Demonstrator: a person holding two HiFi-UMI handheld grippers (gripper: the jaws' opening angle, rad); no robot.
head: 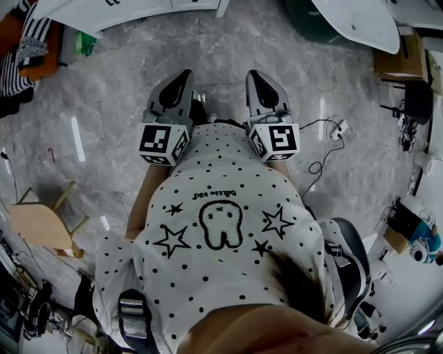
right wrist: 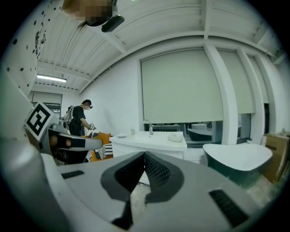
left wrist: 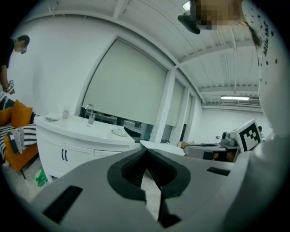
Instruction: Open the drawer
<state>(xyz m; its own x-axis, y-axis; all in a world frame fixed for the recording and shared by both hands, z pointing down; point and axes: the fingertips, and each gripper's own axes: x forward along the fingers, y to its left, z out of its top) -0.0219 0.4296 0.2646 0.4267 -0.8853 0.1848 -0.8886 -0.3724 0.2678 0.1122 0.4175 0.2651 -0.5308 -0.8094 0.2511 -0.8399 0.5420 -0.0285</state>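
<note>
A white vanity cabinet (left wrist: 77, 140) with a basin and tap stands ahead at the left in the left gripper view. It has two doors with black handles (left wrist: 64, 155) and a plain white drawer front (left wrist: 108, 154) beside them. The same cabinet (right wrist: 152, 141) shows further off in the right gripper view, and its base (head: 131, 14) at the top of the head view. My left gripper (head: 184, 76) and right gripper (head: 256, 76) are held side by side over the floor, away from the cabinet. Both are shut, with nothing between their jaws (left wrist: 145, 153) (right wrist: 144, 157).
The floor is grey marble tile (head: 111, 104). A white and dark green bathtub (right wrist: 235, 158) stands right of the cabinet. A person (right wrist: 81, 118) stands at the far left by an orange seat with a striped cloth (left wrist: 18, 131). A wooden stool (head: 45, 225), cables and boxes (head: 398, 59) lie around.
</note>
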